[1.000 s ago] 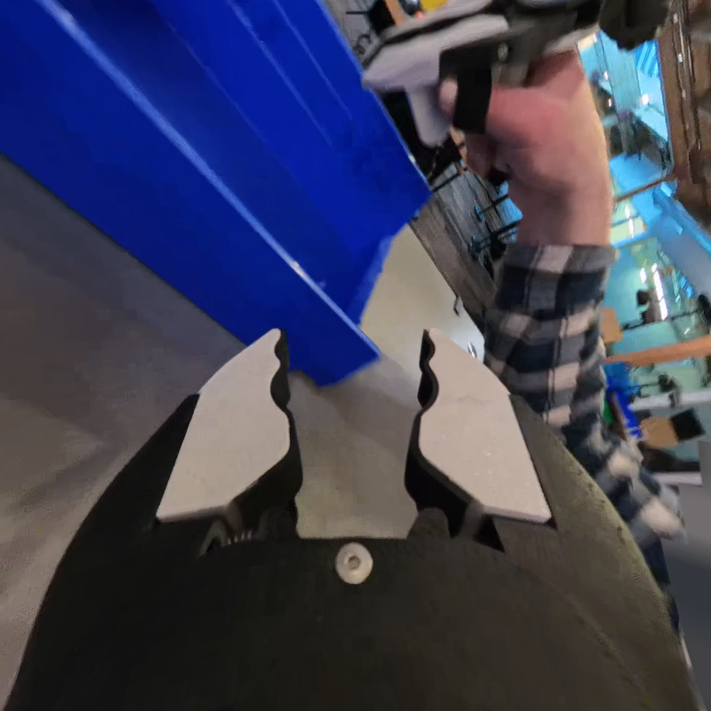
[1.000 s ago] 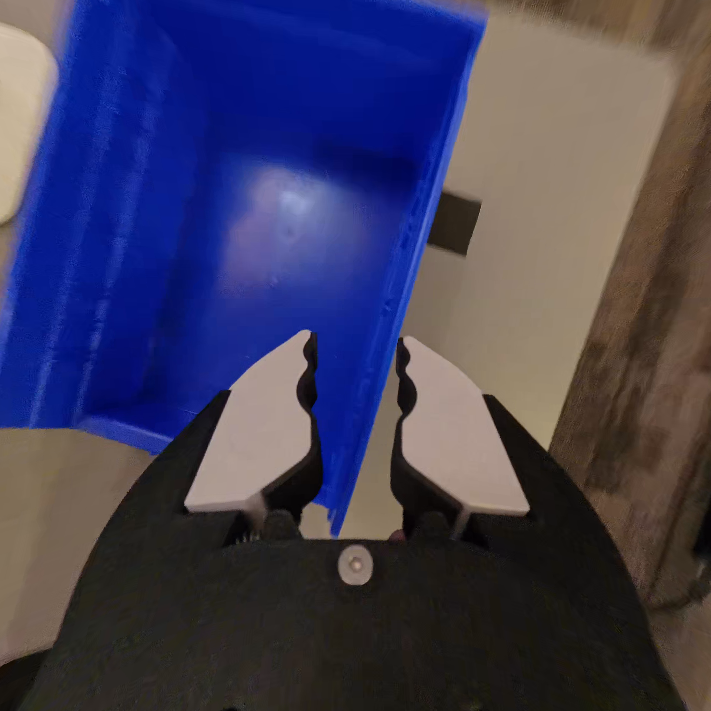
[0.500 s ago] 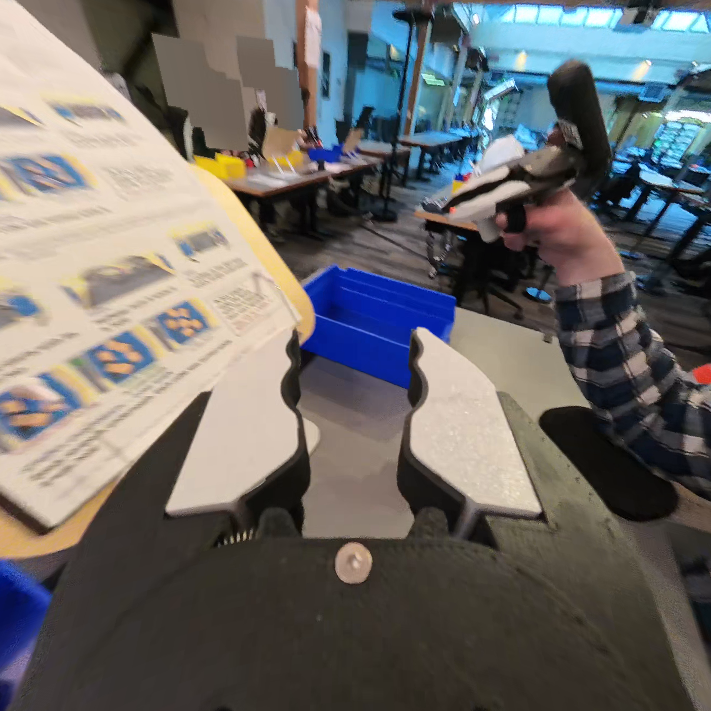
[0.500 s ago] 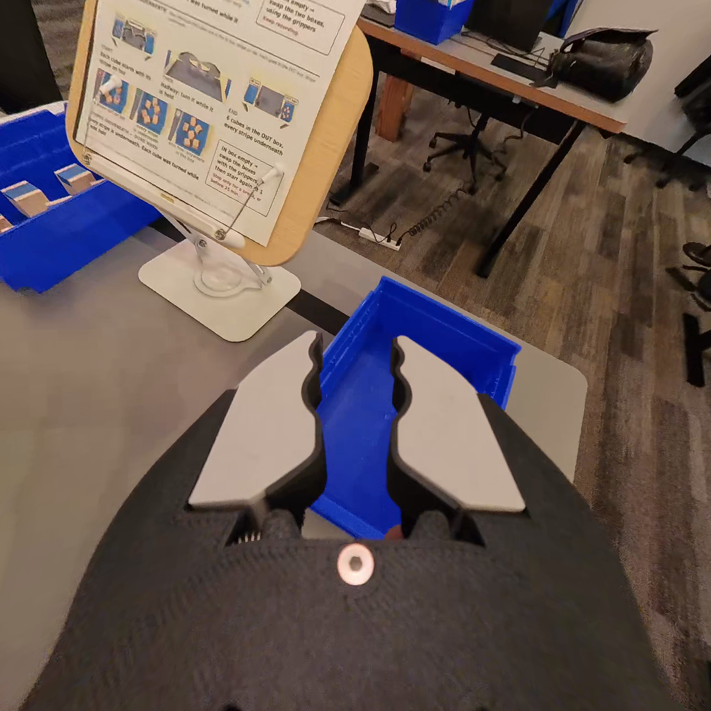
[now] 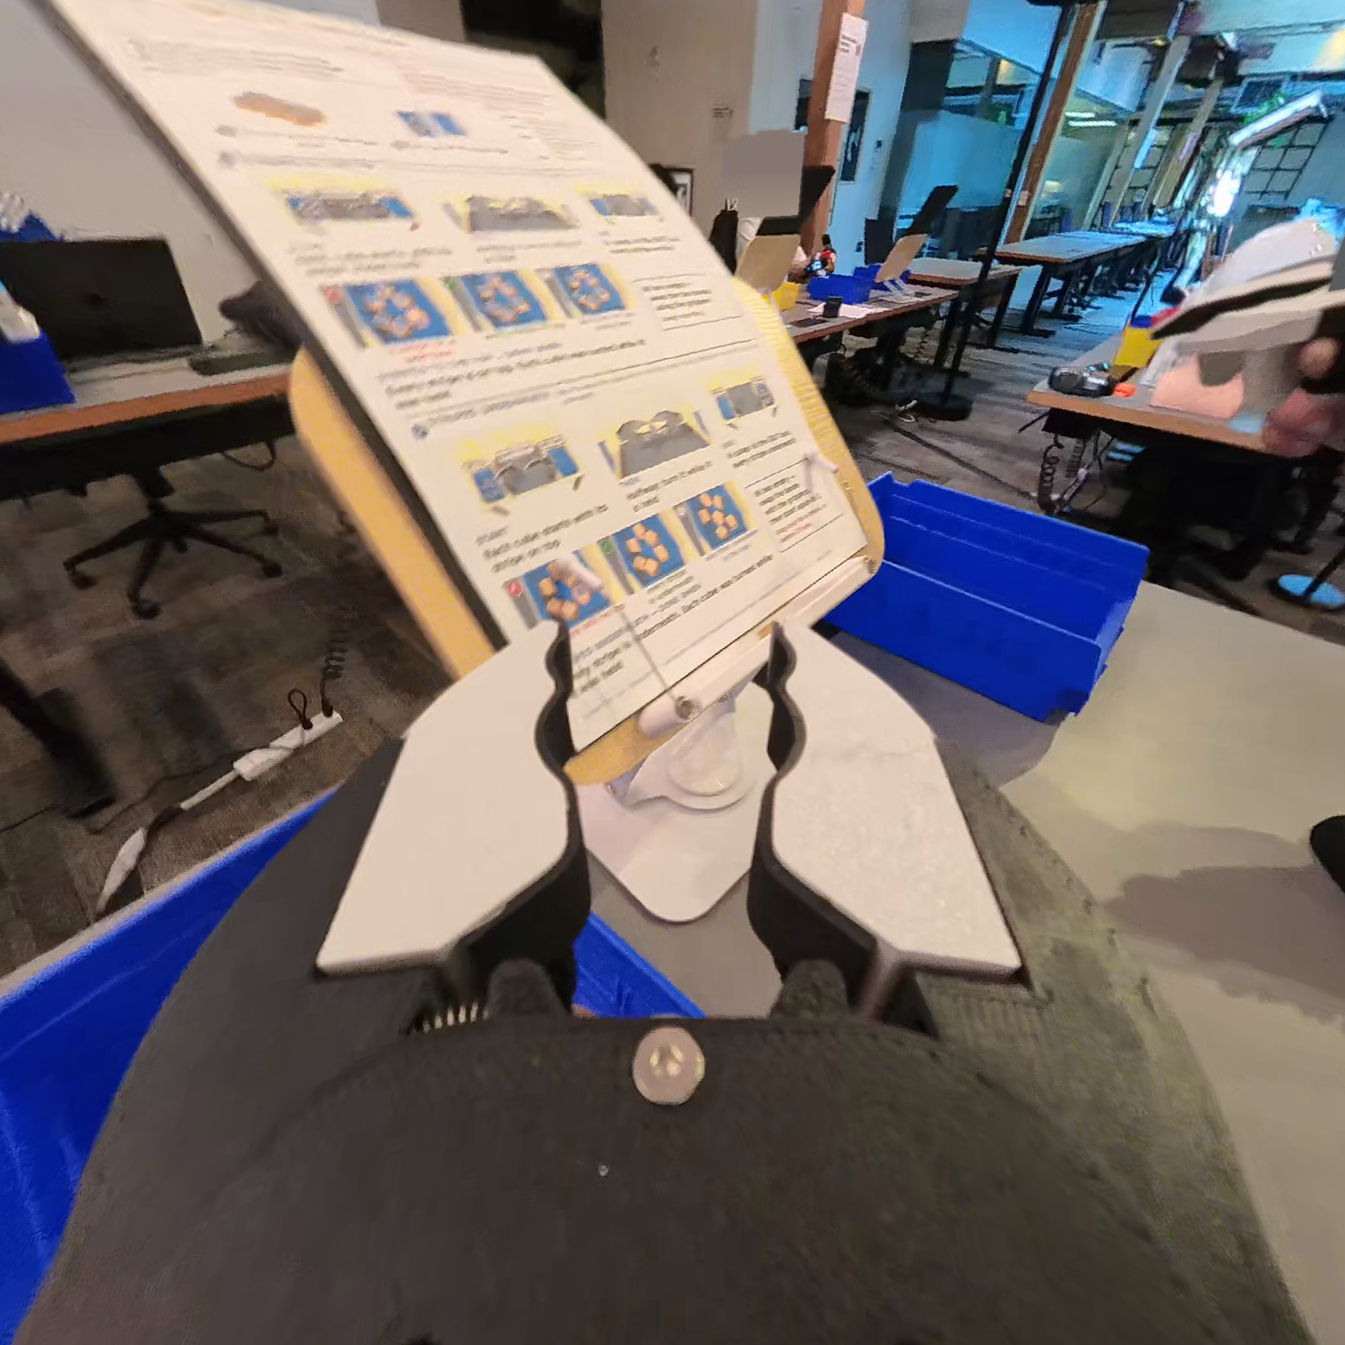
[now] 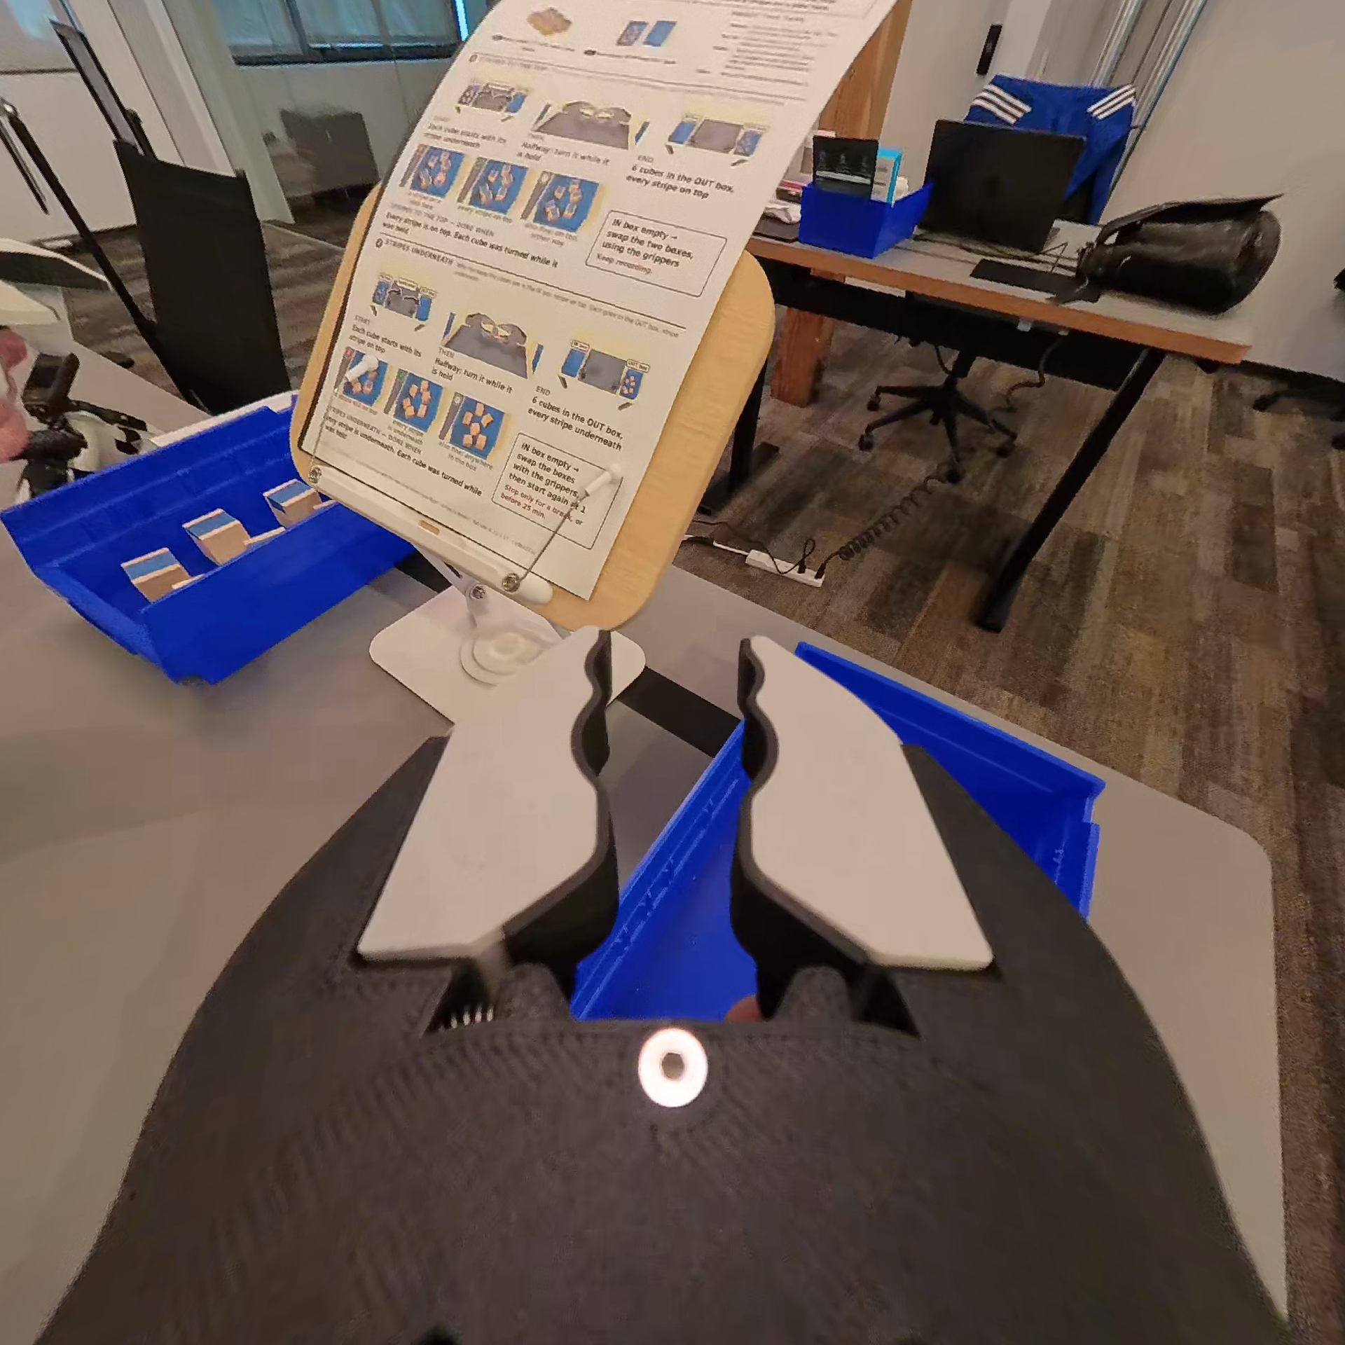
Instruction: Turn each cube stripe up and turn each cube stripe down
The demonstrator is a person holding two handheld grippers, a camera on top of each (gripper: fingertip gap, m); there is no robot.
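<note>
Bins now swapped | your left hand-held gripper (image 5: pixel 666 655) and right hand-held gripper (image 6: pixel 669 677) have lifted clear, jaws parted, empty | cubes (image 6: pixel 215 535) sit stripe-up in blue bin (image 6: pixel 218 619), left of frame | start turning.

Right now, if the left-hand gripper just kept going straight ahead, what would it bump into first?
Probably the instruction sheet on its wooden stand, whose lower edge sits right between the left gripper's open, empty fingers. Depth is hard to judge; the stand's white base lies just below that line.
</note>
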